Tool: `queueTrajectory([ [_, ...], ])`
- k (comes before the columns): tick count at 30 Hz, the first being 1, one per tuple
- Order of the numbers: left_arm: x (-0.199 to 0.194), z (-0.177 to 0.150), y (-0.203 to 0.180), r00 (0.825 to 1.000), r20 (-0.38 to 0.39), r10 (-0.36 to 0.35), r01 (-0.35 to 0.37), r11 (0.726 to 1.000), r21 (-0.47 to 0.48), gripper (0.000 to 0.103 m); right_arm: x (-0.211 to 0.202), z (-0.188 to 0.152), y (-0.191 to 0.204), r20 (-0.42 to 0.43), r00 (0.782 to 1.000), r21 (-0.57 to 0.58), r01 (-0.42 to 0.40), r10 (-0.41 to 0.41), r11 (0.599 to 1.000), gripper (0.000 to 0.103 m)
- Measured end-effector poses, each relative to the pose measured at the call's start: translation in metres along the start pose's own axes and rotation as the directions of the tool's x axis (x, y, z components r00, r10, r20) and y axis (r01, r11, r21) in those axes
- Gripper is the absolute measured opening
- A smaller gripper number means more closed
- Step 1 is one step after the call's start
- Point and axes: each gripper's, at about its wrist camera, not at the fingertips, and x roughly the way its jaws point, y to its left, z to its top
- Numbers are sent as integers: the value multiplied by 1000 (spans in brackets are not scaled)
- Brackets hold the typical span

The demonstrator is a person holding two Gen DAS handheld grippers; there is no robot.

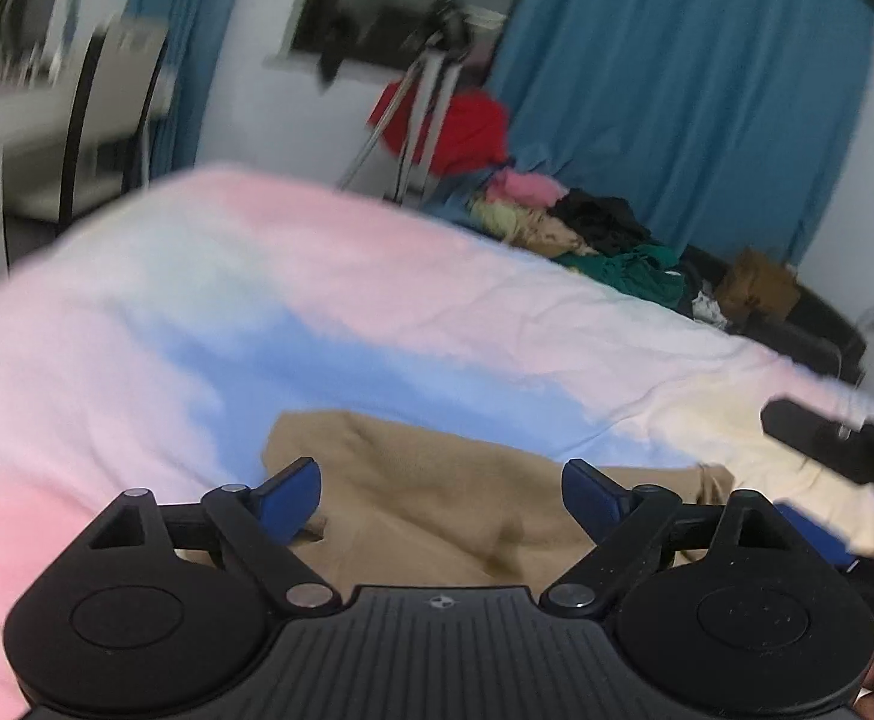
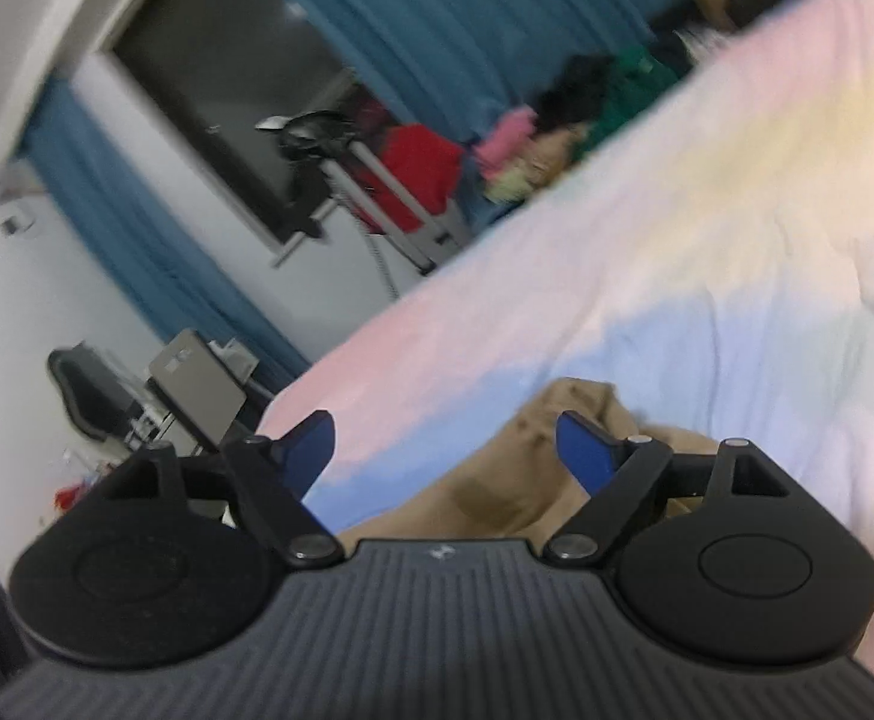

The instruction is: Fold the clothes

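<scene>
On the bed (image 1: 377,276), spread with a sheet of pink, pale blue and cream patches, a tan garment (image 1: 437,498) lies rumpled at the near edge. Both views are blurred. The left gripper (image 1: 442,495) hangs just above the cloth with its jaws spread wide; the blue pads (image 1: 293,504) press on nothing, and the garment lies below and between them, reaching past the pads on both sides. The right gripper (image 2: 446,450) is rolled to one side, its jaws likewise wide apart and empty. In its view the tan garment (image 2: 497,498) lies under the right-hand pad, its crumpled end poking up just beyond it, while the other pad sits over bare sheet. Across the bed, a heap of clothes (image 1: 581,222) lies before blue curtains (image 1: 677,90), beside a tripod (image 1: 425,90).
</scene>
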Motion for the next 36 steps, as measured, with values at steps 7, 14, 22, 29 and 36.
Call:
queueTrajectory([
  [7,2,-9,-5,998,-35,45,-42,996,80,95,12,-8,8,-98,992,-209,57,-79,976,72],
  [14,19,-18,9,991,-120,62,-52,996,79,95,55,-20,-6,-207,956,-305,139,-208,942,72],
  [22,-12,-21,-2,998,-43,52,-45,989,141,95,25,-25,12,-192,960,-359,123,-202,925,72],
  [29,-69,-35,-17,1000,7,5,-6,985,173,96,-36,-31,33,-186,967,-434,75,-171,898,72],
  [36,-51,-61,-19,989,-106,103,-82,979,188,97,-25,-45,16,-273,928,-421,121,-253,899,71],
])
